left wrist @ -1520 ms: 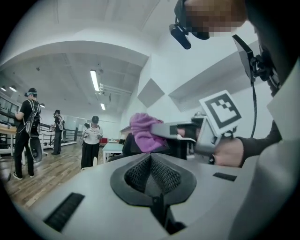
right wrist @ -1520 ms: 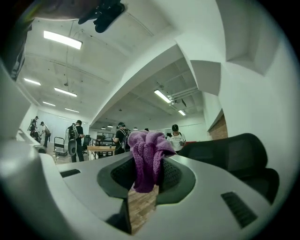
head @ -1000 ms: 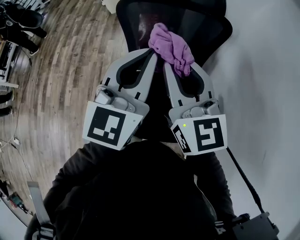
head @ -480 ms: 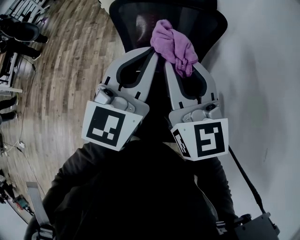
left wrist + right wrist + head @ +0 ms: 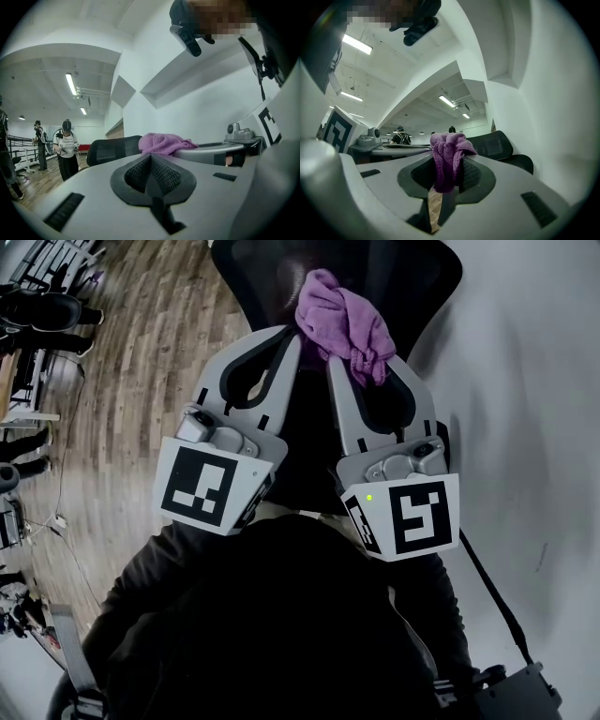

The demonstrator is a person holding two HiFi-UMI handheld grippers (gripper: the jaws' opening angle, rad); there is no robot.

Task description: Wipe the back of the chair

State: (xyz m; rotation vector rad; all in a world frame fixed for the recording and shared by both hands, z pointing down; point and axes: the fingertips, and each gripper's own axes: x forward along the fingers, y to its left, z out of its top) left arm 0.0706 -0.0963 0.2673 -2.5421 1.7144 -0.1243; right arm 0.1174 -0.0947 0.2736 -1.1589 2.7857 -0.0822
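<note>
A black mesh office chair (image 5: 412,277) stands ahead of me, its back (image 5: 497,143) toward both grippers. My right gripper (image 5: 361,362) is shut on a bunched purple cloth (image 5: 342,320), which bulges out over the jaw tips (image 5: 447,161). The cloth hangs close in front of the chair back in the head view; contact cannot be told. My left gripper (image 5: 291,338) is beside the right one, its jaws shut together with nothing between them. From the left gripper view the purple cloth (image 5: 164,143) and chair back (image 5: 112,150) lie just beyond its tips.
A white wall (image 5: 534,381) runs along the right side, near the chair. Wood floor (image 5: 141,352) spreads left. Other chairs and furniture (image 5: 37,306) stand far left. People (image 5: 67,147) stand at a distance across the room.
Both grippers have edged up and forward toward the chair back, and the left gripper has tilted slightly outward. The cloth stays clamped in the right gripper.
</note>
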